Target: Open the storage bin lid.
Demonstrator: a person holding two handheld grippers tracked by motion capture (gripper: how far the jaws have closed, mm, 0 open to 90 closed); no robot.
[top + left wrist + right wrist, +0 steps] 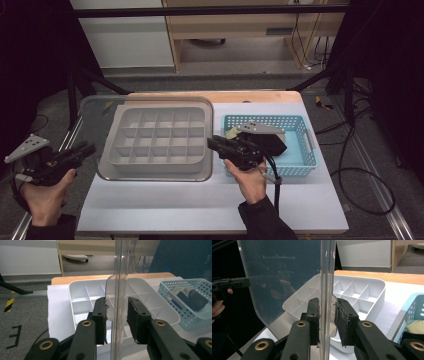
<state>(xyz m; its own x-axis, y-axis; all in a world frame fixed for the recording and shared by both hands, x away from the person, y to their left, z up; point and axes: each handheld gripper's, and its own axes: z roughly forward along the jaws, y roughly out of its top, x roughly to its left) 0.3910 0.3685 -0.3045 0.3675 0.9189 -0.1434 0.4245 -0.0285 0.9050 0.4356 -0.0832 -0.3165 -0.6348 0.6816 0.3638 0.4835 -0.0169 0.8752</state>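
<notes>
A clear plastic lid hangs flat just above a white divided tray, shifted a little to the left of it. My left gripper is shut on the lid's left rim, and my right gripper is shut on its right rim. In the left gripper view the lid's edge runs upright between the pads of the left gripper, with the tray behind. In the right gripper view the lid stands between the pads of the right gripper, above the tray.
A light blue basket stands right of the tray and holds a black object and a pale yellow piece. White paper covers the wooden table. Cables lie on the floor at right.
</notes>
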